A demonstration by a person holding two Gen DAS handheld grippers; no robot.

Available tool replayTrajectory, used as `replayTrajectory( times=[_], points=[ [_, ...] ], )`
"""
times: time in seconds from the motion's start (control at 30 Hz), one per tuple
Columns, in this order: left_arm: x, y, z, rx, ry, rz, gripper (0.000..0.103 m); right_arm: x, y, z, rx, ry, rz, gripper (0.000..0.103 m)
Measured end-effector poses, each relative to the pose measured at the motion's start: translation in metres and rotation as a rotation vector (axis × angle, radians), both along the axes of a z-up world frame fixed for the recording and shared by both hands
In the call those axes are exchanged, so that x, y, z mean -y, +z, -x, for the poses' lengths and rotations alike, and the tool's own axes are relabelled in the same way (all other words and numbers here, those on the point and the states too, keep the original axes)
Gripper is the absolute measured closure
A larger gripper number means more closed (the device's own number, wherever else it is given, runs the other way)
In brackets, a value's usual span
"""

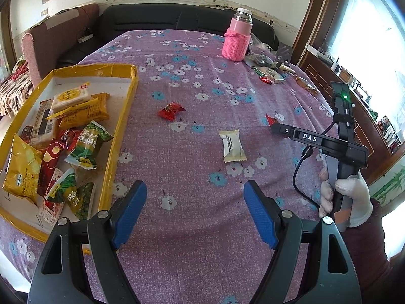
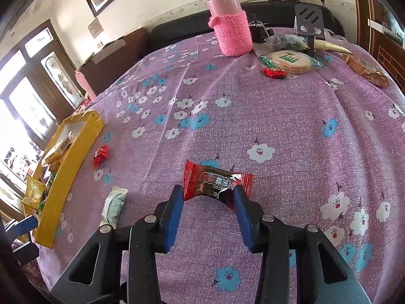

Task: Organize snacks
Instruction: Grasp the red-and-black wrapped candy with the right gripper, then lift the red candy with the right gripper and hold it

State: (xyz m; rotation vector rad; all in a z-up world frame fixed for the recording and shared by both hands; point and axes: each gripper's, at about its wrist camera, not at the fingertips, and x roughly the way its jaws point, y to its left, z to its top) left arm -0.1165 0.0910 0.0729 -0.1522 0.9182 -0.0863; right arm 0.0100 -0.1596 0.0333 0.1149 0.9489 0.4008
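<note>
Loose on the cloth — three red candies (image 2: pixel 217 181), one white packet (image 1: pixel 232 146).

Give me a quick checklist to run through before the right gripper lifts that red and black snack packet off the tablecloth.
1. Red and black packet sits between the right gripper fingers: ok.
2. Pads pressing firmly on both sides of the packet: cannot tell; the wrapper's ends overlap both blue pads.
3. Left gripper open, empty and clear of the packet: ok.
4. Yellow tray has room for more snacks: ok, bare white floor shows at its far end.
5. Way toward the tray: not ok; the white packet and small red candy lie loose on the cloth between.
</note>
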Motion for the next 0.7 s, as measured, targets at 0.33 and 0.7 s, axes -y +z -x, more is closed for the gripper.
replayTrajectory(
  times=[0.33, 0.7],
  points=[
    [0.0008, -0.0061, 0.0001, -0.017, 0.002, 0.006, 0.024, -0.0051, 0.0006, 0.0032, 0.037, -0.008, 0.028, 0.063],
    [-0.0041, -0.0098, -0.0056, -0.026, 0.009, 0.018, 0.024, -0.0072, 0.0007, 0.0035, 0.051, 0.006, 0.016, 0.049]
  ],
)
